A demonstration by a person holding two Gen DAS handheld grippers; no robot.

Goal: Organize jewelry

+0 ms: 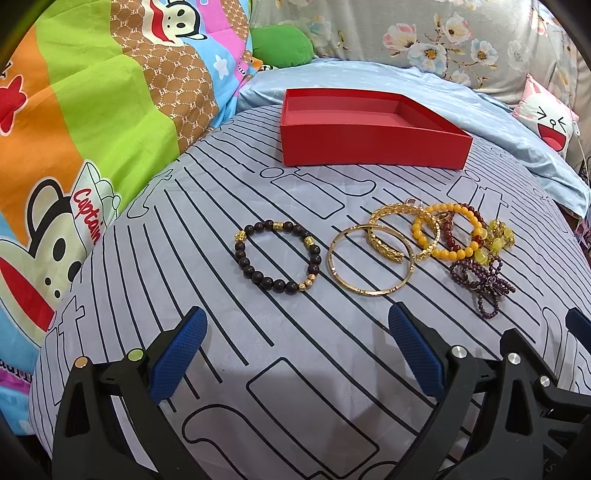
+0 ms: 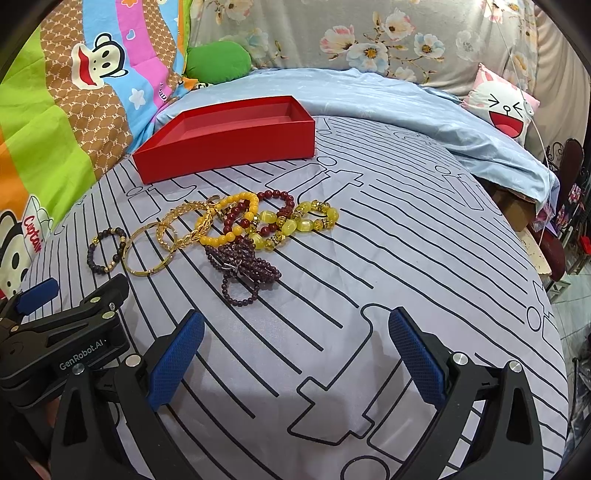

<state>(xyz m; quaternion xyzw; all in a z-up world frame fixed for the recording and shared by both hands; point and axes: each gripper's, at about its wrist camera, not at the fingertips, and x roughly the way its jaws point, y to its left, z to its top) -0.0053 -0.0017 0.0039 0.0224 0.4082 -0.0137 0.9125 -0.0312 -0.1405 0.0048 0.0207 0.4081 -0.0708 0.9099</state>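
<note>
An empty red box (image 1: 369,144) (image 2: 229,146) sits at the far side of the striped grey sheet. In front of it lie a dark bead bracelet (image 1: 277,256) (image 2: 105,251), a plain gold bangle (image 1: 369,264) (image 2: 147,251), a patterned gold bangle (image 1: 402,232) (image 2: 188,225), yellow bead bracelets (image 1: 443,236) (image 2: 229,218), a red bead bracelet (image 2: 277,210) and purple bead strands (image 1: 484,284) (image 2: 240,269). My left gripper (image 1: 295,350) is open and empty, just short of the dark bracelet. My right gripper (image 2: 295,354) is open and empty, nearer than the purple strands.
A colourful cartoon quilt (image 1: 74,110) is piled on the left. A green cushion (image 2: 218,59) and a floral pillow (image 2: 369,33) lie behind the box. A light blue sheet (image 2: 406,99) and a cartoon face pillow (image 2: 506,107) are at the back right. The bed edge drops on the right (image 2: 546,280).
</note>
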